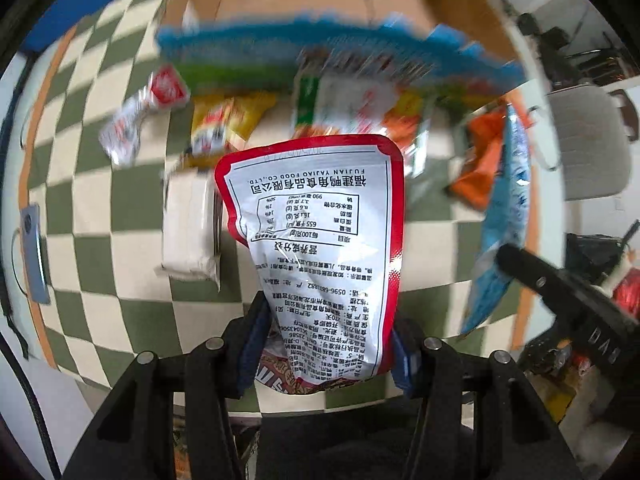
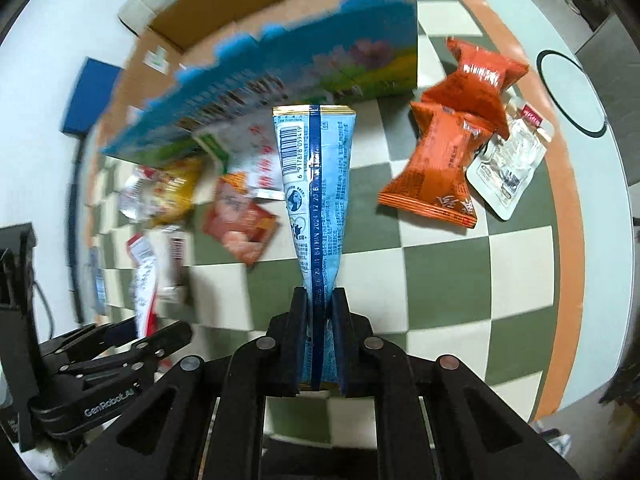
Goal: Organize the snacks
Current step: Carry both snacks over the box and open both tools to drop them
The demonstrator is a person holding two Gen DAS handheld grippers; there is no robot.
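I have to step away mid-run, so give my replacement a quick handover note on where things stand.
Left gripper: jaws shut on the red-bordered white snack pouch.
Right gripper: jaws shut on the light blue snack packet.
Open cardboard box with blue printed side stands ahead on the green-and-cream checkered tablecloth.
Left: both held packs, two orange packets, clear vacuum pouch and others lie loose.

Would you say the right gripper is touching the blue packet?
Touching: in the right wrist view, the right gripper has both fingers pressed against the blue packet, pinching it narrow.
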